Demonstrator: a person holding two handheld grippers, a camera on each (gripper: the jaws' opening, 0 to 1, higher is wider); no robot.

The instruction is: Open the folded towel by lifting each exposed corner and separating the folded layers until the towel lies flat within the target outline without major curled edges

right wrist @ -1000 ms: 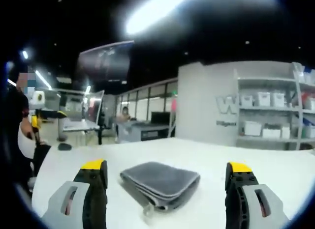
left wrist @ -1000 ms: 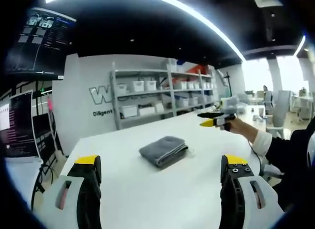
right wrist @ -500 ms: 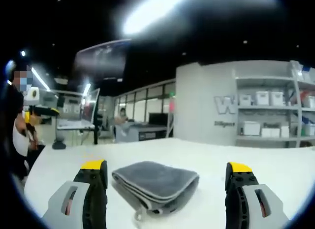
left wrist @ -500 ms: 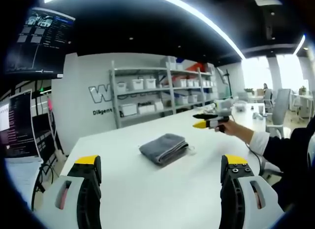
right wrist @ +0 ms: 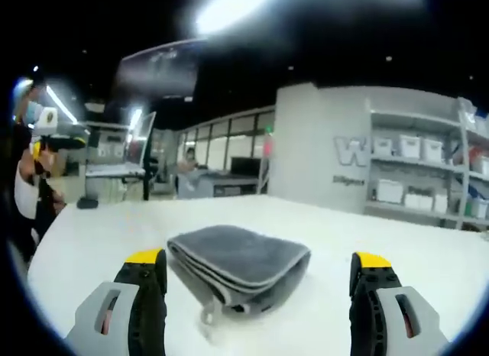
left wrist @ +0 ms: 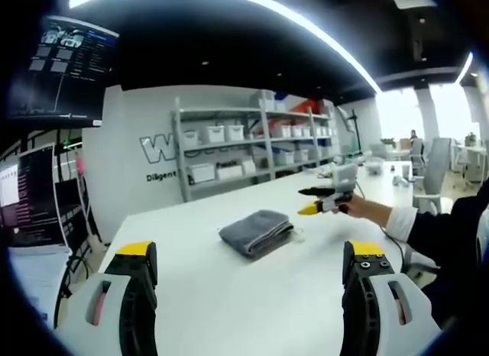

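Moved: right gripper (right wrist: 258, 276) now closer to folded grey towel (right wrist: 238, 266) on white table (right wrist: 397, 245).
Jaws: both grippers spread wide, empty; left gripper (left wrist: 248, 268) well back.

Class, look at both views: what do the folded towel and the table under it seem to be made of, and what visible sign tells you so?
Folded towel: soft grey plush cloth, probably microfibre; its matte, fuzzy surface, rounded stacked folds and small hanging loop suggest this. Table: a hard, smooth white top, perhaps laminate or painted board; it looks flat and even with a faint sheen, though the exact material cannot be told.
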